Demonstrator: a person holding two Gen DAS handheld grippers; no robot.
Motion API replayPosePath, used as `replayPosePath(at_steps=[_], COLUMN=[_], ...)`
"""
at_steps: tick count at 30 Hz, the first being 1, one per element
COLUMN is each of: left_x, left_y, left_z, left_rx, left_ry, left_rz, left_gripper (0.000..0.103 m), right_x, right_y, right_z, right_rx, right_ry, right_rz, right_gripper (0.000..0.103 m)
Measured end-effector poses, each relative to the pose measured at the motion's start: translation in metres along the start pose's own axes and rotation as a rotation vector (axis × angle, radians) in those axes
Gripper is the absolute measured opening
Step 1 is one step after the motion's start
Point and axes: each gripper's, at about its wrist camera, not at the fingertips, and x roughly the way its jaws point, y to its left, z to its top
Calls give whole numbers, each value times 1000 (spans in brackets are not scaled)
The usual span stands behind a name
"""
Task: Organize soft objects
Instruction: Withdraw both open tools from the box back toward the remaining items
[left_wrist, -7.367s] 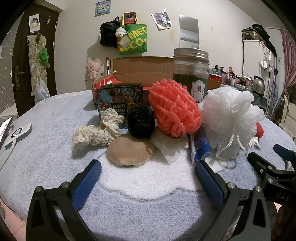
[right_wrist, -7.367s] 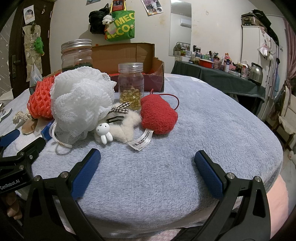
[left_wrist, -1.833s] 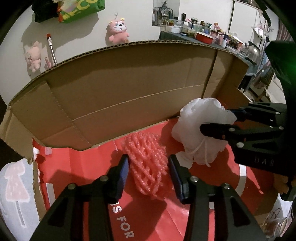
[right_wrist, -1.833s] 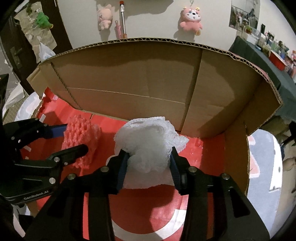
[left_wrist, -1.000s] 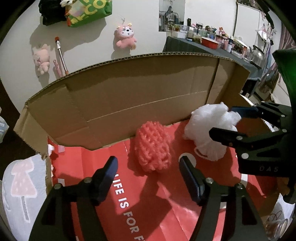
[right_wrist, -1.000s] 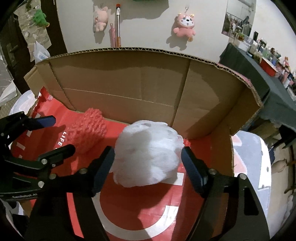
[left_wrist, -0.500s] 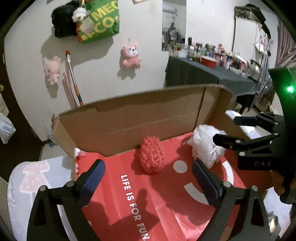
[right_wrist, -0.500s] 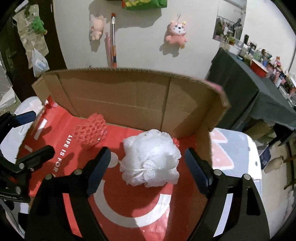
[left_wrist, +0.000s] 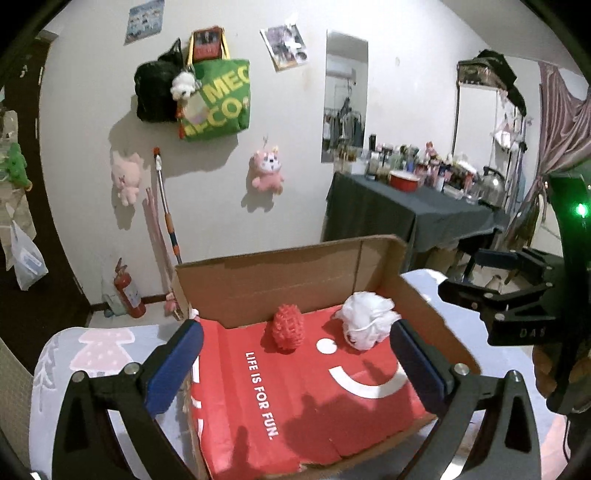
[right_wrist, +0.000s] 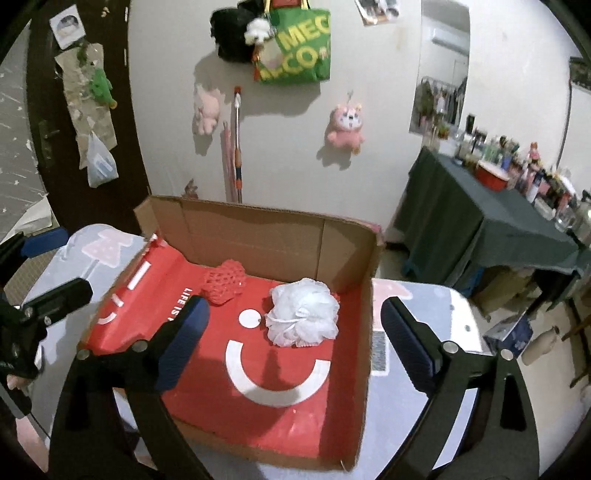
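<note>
A cardboard box with a red printed floor stands on the grey-blue blanket; it also shows in the right wrist view. A red foam net and a white mesh bath puff lie loose at its back wall, also seen in the right wrist view as the net and the puff. My left gripper is open and empty, high above the box front. My right gripper is open and empty, above the box too.
The blanket-covered table lies around the box. Behind are a wall with a green tote bag and pink plush toys, and a dark-clothed side table with bottles at the right.
Both grippers let go of the red net and the white puff inside the box, opened wide, and have pulled up and back from the box.
</note>
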Motion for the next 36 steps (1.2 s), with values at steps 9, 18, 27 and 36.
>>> replayPosePath(at_steps=[9, 18, 27, 36], left_x=[-63, -120, -166, -184], left_y=[-29, -44, -47, -72], left_z=[-21, -55, -104, -158], left_rx=[53, 25, -33, -35], left_ry=[-112, -220, -316, -342], left_rz=[12, 0, 42, 13], left_gripper=[103, 103, 103, 103], right_x=[-76, -146, -200, -216], right_y=[9, 34, 50, 66], right_z=[-31, -78, -142, -208], right_rx=[-16, -56, -60, -49], right_ry=[-117, -247, -368, -411], right_rz=[-26, -29, -46, -87], right_gripper=[95, 97, 101, 102])
